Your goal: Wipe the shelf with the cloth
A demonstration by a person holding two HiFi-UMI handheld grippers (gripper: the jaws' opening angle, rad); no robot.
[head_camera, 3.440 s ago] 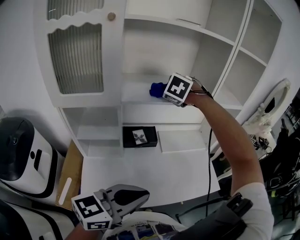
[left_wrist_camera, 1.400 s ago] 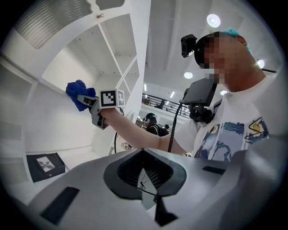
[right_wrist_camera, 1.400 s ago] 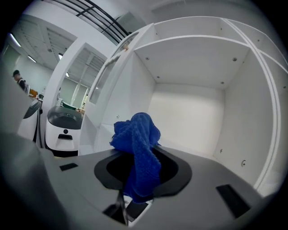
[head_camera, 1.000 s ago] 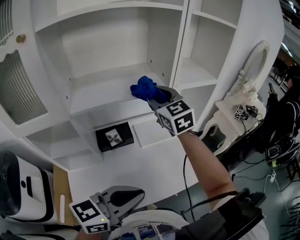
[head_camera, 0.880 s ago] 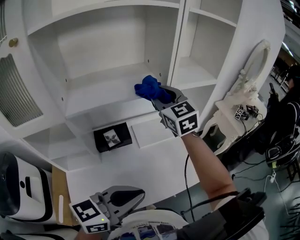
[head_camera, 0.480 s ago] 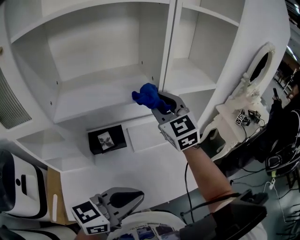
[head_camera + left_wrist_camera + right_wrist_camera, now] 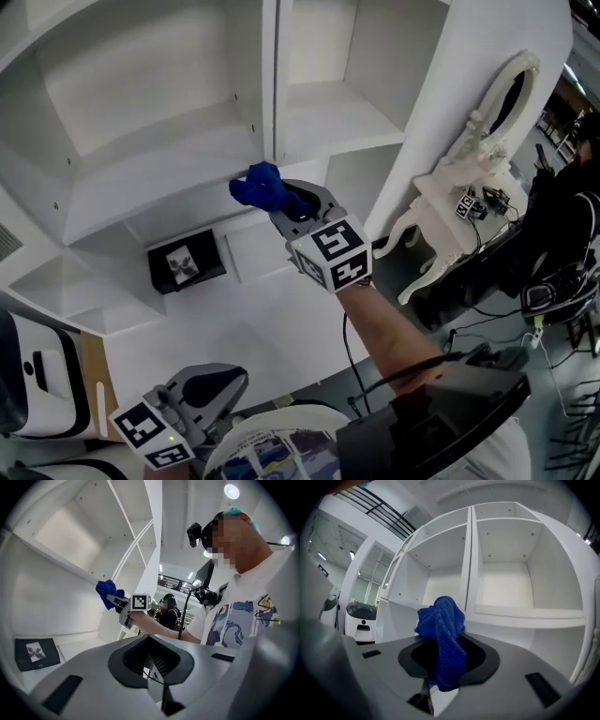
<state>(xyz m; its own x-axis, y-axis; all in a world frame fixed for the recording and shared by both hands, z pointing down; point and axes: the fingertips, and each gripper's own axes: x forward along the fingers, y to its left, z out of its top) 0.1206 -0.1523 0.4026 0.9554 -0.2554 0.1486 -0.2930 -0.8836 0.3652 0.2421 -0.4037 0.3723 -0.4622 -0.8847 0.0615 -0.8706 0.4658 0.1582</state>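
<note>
Two white shelf bays (image 7: 159, 155), right gripper (image 7: 286, 202) fingers grasping blue cloth (image 7: 255, 186), left gripper (image 7: 154, 686) fingers closed, white desk (image 7: 234, 328).

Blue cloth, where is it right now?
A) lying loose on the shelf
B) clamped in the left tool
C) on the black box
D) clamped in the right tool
D: the blue cloth bunches up out of the shut jaws of the right tool, as the right gripper view shows.

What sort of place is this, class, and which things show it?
Probably a lab or studio staged as a home: a white shelf unit, an ornate mirror table, and loose cables on the floor.
</note>
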